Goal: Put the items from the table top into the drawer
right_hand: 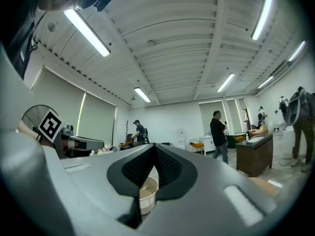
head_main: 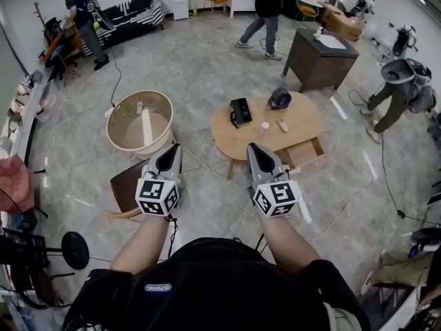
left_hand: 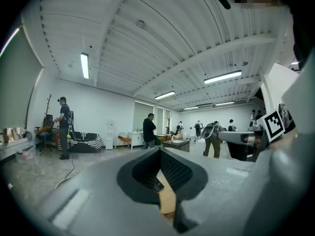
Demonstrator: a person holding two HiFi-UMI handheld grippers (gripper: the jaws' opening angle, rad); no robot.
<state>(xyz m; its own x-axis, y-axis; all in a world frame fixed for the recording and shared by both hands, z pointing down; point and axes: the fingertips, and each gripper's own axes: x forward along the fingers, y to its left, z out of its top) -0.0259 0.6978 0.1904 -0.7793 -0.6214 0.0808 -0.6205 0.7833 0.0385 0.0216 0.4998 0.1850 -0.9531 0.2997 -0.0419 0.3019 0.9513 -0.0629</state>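
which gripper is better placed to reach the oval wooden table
Right, probably. The right gripper points at the oval wooden table's near edge, beside its open drawer. The left gripper sits off toward the round beige tub. Both are shut and empty.

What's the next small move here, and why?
Probably step closer and open the right gripper's jaws toward the table. It and the left gripper are shut, empty and short of the table. A black item and smaller ones lie on top, and the drawer is already open.
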